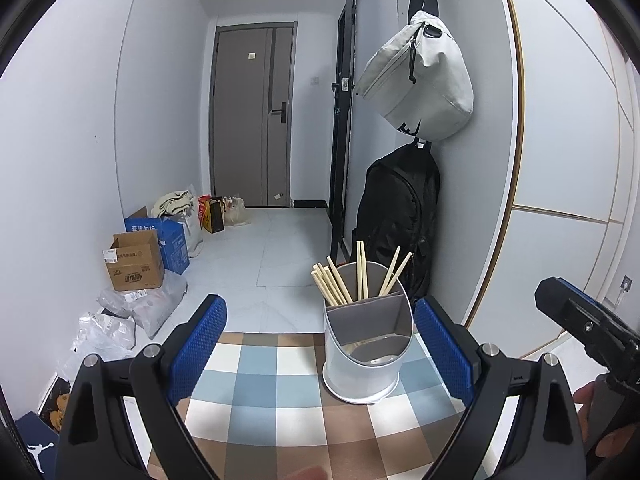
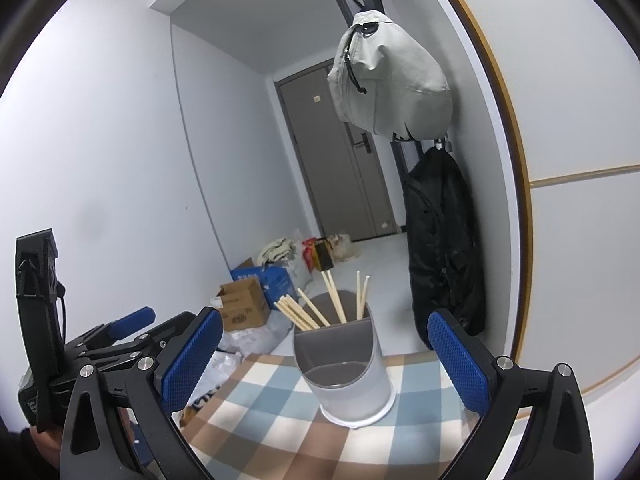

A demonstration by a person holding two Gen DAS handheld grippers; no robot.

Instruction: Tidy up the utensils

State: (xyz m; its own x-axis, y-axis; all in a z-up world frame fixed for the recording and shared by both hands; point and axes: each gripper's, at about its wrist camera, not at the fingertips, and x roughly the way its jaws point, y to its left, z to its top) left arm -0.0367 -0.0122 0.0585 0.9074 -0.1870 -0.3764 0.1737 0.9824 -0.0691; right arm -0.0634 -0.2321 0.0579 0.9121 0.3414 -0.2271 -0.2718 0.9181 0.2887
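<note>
The left gripper [image 1: 320,340] holds its 2 blue-padded fingers [image 1: 198,344] spread wide apart, with nothing between the pads. The utensil holder [image 1: 366,354] stands upright on the table [image 1: 256,384], ahead of the fingers and nearer the right finger than the left one, not touching either. The table carries a checked cloth in blue, brown and cream.

The right gripper [image 2: 326,354] also has its 2 fingers [image 2: 460,360] wide apart and empty. In the right wrist view the utensil holder [image 2: 346,376] stands between the finger lines, ahead of the tips, clear of both pads.

The holder is a pale cylinder with a grey divided insert. The chopsticks [image 1: 352,278] stand in the rear compartments, farthest from the fingers, leaning outward in several directions. The front compartment, nearest the fingers, holds no utensil that can be seen.

Beyond the holder, a black backpack [image 1: 396,220] and a grey bag [image 1: 420,80] hang on the wall. Cardboard boxes [image 1: 136,260] sit on the floor beyond the left finger.
</note>
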